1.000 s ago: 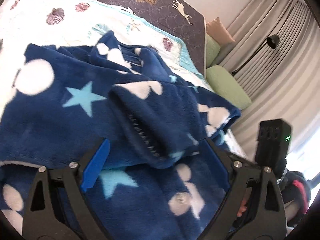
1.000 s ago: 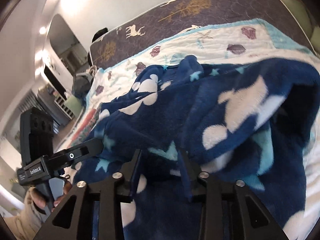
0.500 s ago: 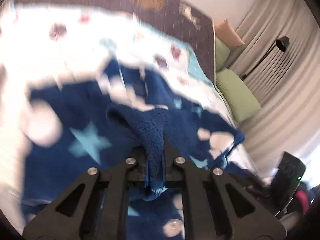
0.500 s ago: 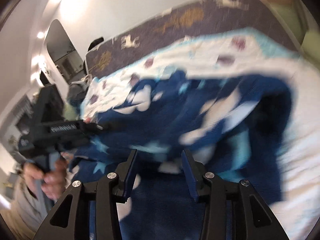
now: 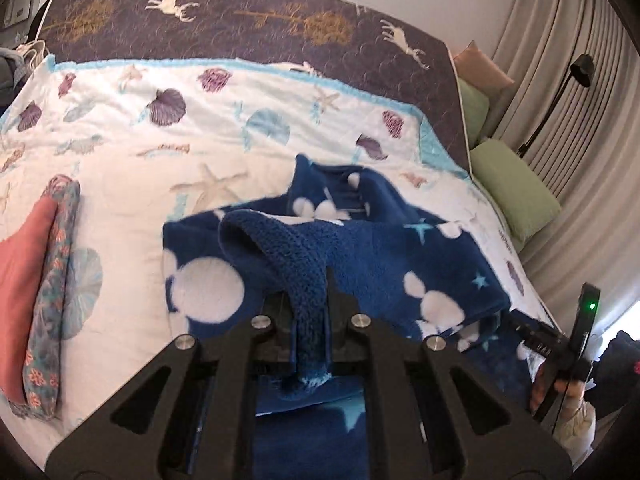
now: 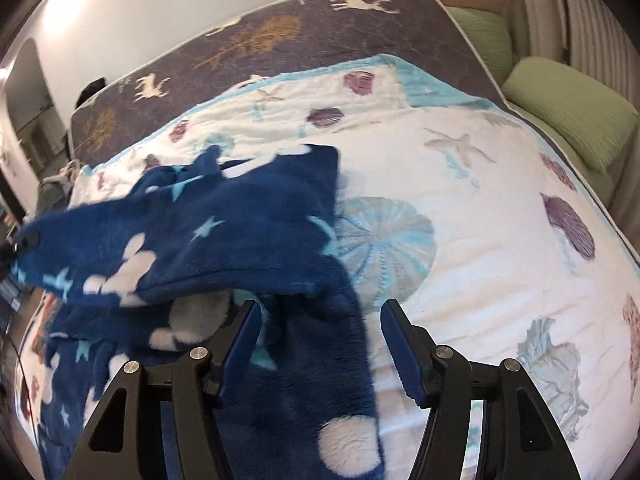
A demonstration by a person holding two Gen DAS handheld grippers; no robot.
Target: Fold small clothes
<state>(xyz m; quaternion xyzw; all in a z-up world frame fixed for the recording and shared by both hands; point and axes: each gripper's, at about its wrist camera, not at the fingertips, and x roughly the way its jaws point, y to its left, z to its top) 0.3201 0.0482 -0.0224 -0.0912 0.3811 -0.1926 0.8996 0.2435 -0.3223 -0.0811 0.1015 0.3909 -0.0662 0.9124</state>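
A navy fleece garment [image 5: 360,256] with white mouse heads and light-blue stars lies on the bed. My left gripper [image 5: 310,320] is shut on a fold of its edge and holds it up off the bed. In the right wrist view the same garment [image 6: 224,240] stretches to the left, part of it lifted. My right gripper [image 6: 320,332] is open and empty, with the fleece lying under and between its blue-padded fingers [image 6: 400,344]. The right gripper also shows at the lower right of the left wrist view [image 5: 560,352].
A white bedspread [image 6: 480,208] with shell and starfish prints covers the bed. Folded pink and floral clothes [image 5: 36,300] lie at its left. A dark mattress with deer print [image 5: 240,20] leans at the back. Green cushions [image 5: 516,184], a lamp and curtains stand at the right.
My left gripper has shut on a fold of the fleece and lifted it. My right gripper has opened and let go of the garment, and both views have pulled back.
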